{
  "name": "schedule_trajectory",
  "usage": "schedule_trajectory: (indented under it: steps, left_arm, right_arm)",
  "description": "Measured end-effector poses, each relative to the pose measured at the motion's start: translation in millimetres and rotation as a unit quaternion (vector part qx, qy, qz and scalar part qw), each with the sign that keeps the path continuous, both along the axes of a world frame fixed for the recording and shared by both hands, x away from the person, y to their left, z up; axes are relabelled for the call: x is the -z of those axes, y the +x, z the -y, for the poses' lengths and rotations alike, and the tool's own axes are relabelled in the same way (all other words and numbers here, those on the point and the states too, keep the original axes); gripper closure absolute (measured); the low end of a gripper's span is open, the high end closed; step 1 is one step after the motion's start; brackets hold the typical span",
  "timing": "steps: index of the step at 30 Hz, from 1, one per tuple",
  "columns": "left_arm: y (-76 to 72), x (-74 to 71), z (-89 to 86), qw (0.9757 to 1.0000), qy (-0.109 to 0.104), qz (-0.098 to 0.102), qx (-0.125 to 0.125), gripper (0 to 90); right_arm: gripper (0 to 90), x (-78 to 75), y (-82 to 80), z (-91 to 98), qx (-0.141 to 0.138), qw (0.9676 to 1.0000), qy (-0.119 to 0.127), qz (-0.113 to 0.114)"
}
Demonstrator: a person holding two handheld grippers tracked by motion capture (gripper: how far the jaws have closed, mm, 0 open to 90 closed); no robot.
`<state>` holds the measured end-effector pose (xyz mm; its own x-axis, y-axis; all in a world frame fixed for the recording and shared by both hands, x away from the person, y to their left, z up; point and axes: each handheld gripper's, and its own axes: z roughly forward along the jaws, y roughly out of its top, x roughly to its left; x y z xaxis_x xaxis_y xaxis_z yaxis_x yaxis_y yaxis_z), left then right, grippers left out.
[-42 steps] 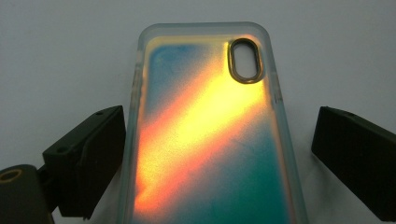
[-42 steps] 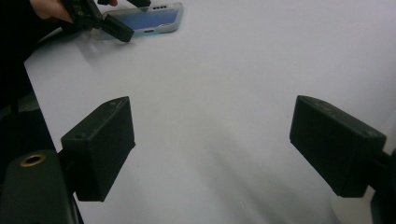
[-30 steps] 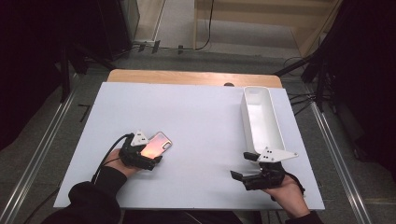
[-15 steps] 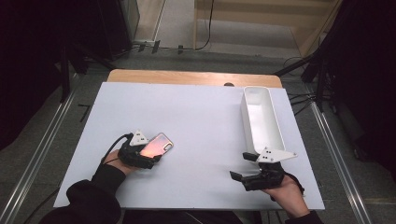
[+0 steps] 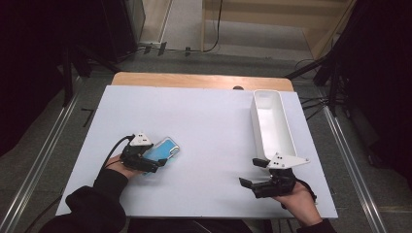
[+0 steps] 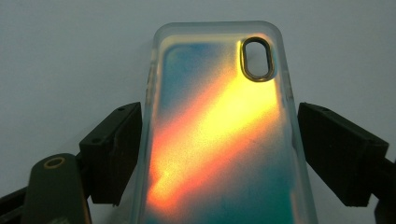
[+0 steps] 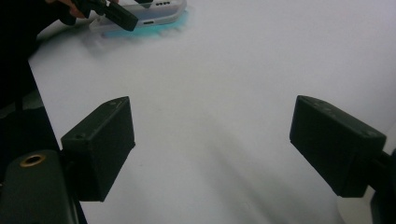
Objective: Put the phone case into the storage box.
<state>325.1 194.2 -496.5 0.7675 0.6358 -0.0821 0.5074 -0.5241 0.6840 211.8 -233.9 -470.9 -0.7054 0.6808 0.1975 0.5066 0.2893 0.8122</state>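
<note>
An iridescent phone case (image 5: 164,148) with a clear rim lies on the white table (image 5: 209,121) at the front left. In the left gripper view the phone case (image 6: 219,116) glows orange and teal, its oval camera hole at the far end. My left gripper (image 5: 154,158) has just been closing on the case, and both pads (image 6: 116,154) now meet its long edges. My right gripper (image 5: 248,172) rests at the front right, open, with bare table between its jaws. The right gripper view also catches the case (image 7: 149,16) far off.
A long white bin (image 5: 272,126) stands at the right side of the table, just beyond my right gripper. A wooden strip (image 5: 194,80) runs along the table's far edge. Metal rails flank the table on the floor.
The left jaws have closed in against the case's sides. In the high view the case's sheen has turned from pink-orange to blue. The right gripper has not moved.
</note>
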Motion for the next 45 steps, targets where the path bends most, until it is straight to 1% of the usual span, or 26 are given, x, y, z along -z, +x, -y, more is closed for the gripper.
schedule_trajectory:
  steps: [2, 5, 10, 11, 12, 17, 21, 23, 24, 25, 27, 29, 31, 32, 34, 35, 37, 38, 40, 42, 43, 44, 45]
  left_arm:
    - [-0.6, -2.0, 0.6, 1.0000, -0.007, -0.003, -0.001, 16.4]
    - [-1.9, -6.3, 1.5, 0.9999, -0.015, -0.002, 0.000, 16.4]
    - [-4.1, -14.3, 2.6, 0.9993, -0.037, 0.005, -0.004, 16.4]
    - [-4.3, -16.2, 2.5, 0.9993, -0.038, 0.005, -0.001, 16.4]
    - [-5.3, -17.6, 3.6, 0.9990, -0.044, 0.008, -0.003, 16.4]
    - [-8.7, -23.3, 7.4, 0.9981, -0.060, 0.012, -0.006, 16.4]
    - [-11.1, -27.7, 9.9, 0.9972, -0.073, 0.016, -0.011, 16.4]
    - [-11.9, -29.7, 10.7, 0.9965, -0.081, 0.015, -0.014, 16.4]
    - [-12.1, -31.0, 10.7, 0.9961, -0.085, 0.019, -0.014, 16.4]
    - [-12.9, -31.7, 11.7, 0.9953, -0.093, 0.019, -0.018, 16.4]
    - [-13.5, -33.6, 12.2, 0.9948, -0.097, 0.021, -0.021, 16.4]
    - [-14.5, -35.4, 13.3, 0.9933, -0.109, 0.024, -0.029, 16.4]
    - [-14.9, -37.6, 13.8, 0.9925, -0.116, 0.026, -0.031, 16.4]
    - [-15.1, -38.2, 14.6, 0.9912, -0.125, 0.026, -0.036, 16.4]
    - [-15.9, -39.1, 16.5, 0.9906, -0.127, 0.028, -0.041, 16.4]
    - [-16.3, -39.6, 17.4, 0.9908, -0.126, 0.030, -0.040, 16.4]
    - [-16.7, -39.8, 19.5, 0.9899, -0.130, 0.032, -0.045, 16.4]
    - [-16.7, -40.0, 21.1, 0.9893, -0.135, 0.031, -0.046, 16.4]
    - [-17.0, -40.2, 23.7, 0.9878, -0.145, 0.025, -0.050, 16.4]
    - [-17.6, -40.1, 27.8, 0.9867, -0.153, 0.017, -0.051, 16.4]
    - [-17.7, -40.1, 29.2, 0.9867, -0.154, 0.015, -0.051, 16.4]
    - [-18.1, -39.6, 32.1, 0.9861, -0.158, 0.009, -0.050, 16.4]
    - [-18.1, -39.4, 33.3, 0.9858, -0.160, 0.009, -0.051, 16.4]
  right_arm:
    - [12.7, 0.1, 0.0, -0.2, 0.000, 1.0000, -0.001, 0.000]
    - [12.6, 0.0, -0.2, -0.2, 0.000, 1.0000, -0.002, 0.002]
    - [12.7, 0.2, 0.1, -0.1, 0.002, 1.0000, -0.002, 0.001]
    - [12.7, 0.3, 0.1, -0.2, 0.002, 1.0000, -0.002, 0.001]
    - [12.7, 0.2, 0.0, -0.3, 0.002, 1.0000, -0.004, 0.002]
    - [12.7, 0.1, 0.0, -0.9, 0.003, 0.9999, -0.010, 0.007]
    - [12.6, -0.1, -0.1, -1.5, 0.008, 0.9999, -0.011, 0.005]
    - [12.7, -0.2, 0.0, -2.1, 0.010, 0.9999, -0.009, 0.006]
    - [12.6, -0.2, 0.3, -2.3, 0.010, 0.9999, -0.009, 0.008]
    - [12.6, -0.5, 0.3, -2.7, 0.011, 0.9999, -0.009, 0.006]
    - [12.6, -1.1, 0.2, -3.2, 0.011, 0.9999, -0.007, 0.006]
    - [12.7, -2.1, 0.1, -3.3, 0.013, 0.9999, -0.005, 0.004]
    - [12.7, -2.8, 0.6, -3.8, 0.015, 0.9999, 0.000, 0.007]
    - [12.7, -3.4, 0.5, -4.5, 0.016, 0.9998, -0.002, 0.008]
    - [12.7, -4.0, 0.9, -5.9, 0.015, 0.9999, -0.004, 0.003]
    - [12.7, -4.4, 1.3, -7.1, 0.015, 0.9999, -0.005, -0.002]
    - [12.7, -5.3, 2.3, -8.6, 0.013, 0.9998, -0.008, -0.010]
    - [12.7, -5.4, 3.1, -9.3, 0.013, 0.9998, -0.008, -0.011]
    - [12.7, -6.9, 3.6, -10.6, 0.014, 0.9998, 0.000, -0.017]
    - [12.7, -8.8, 4.4, -11.7, 0.018, 0.9998, 0.000, -0.012]
    - [12.7, -9.3, 4.6, -12.4, 0.019, 0.9998, 0.004, -0.010]
    - [12.7, -10.1, 4.5, -12.7, 0.020, 0.9998, 0.003, -0.009]
    - [12.7, -11.4, 4.8, -13.4, 0.021, 0.9998, 0.003, -0.004]
